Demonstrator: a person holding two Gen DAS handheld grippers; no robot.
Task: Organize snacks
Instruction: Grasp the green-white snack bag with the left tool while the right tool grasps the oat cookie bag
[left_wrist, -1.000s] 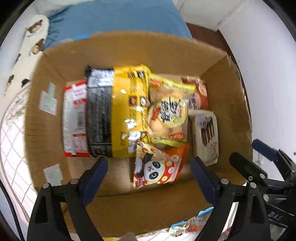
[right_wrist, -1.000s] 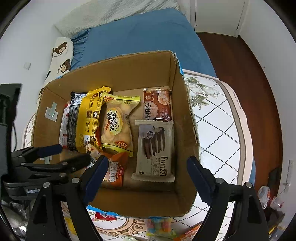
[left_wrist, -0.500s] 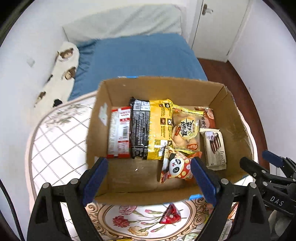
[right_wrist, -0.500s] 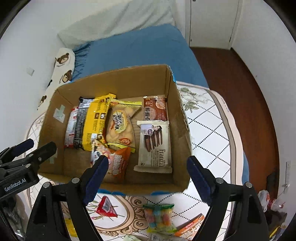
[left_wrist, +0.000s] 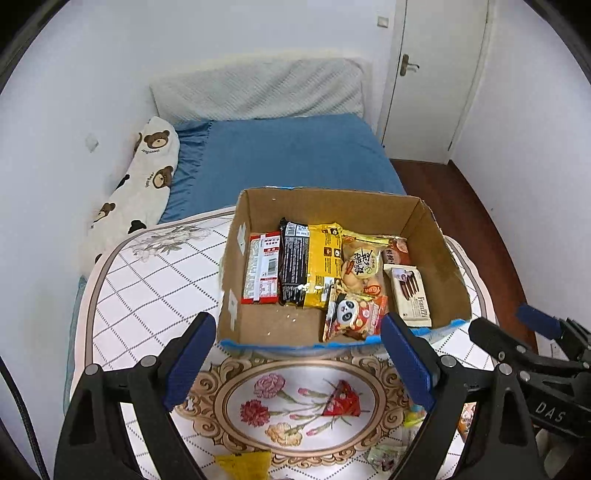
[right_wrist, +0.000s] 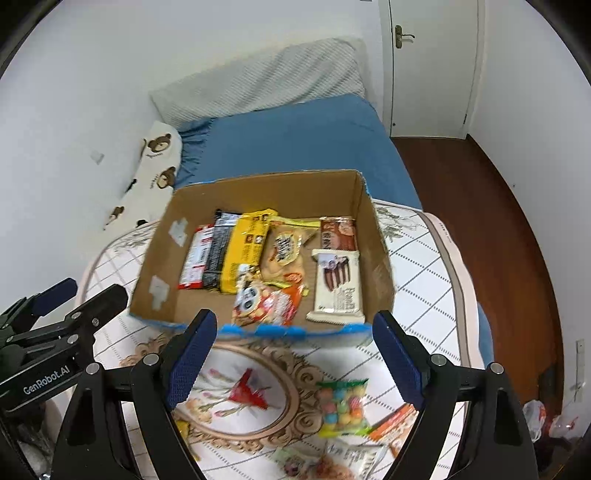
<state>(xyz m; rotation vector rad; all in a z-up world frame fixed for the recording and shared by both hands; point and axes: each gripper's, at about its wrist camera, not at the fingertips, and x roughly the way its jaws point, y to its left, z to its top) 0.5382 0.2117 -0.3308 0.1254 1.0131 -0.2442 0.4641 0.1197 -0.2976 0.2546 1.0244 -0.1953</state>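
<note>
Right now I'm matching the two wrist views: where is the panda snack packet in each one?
Left wrist: the panda snack packet lies at the cardboard box's near edge, right of centre, just left of the right blue pad.
Right wrist: the packet sits at the box's near edge, centre-left.
Shared landmark: the white Franzzi wafer pack is immediately right of it in both.

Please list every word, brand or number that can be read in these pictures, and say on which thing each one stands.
"Franzzi": on the white biscuit pack in the cardboard box.
"GenRobot.AI": on the left gripper body, seen from the right wrist.
"DAS": on the right gripper body, cut off by the picture's edge.
Chinese characters on the yellow-green bag: too small to read.
Other packets: blurred.
</note>
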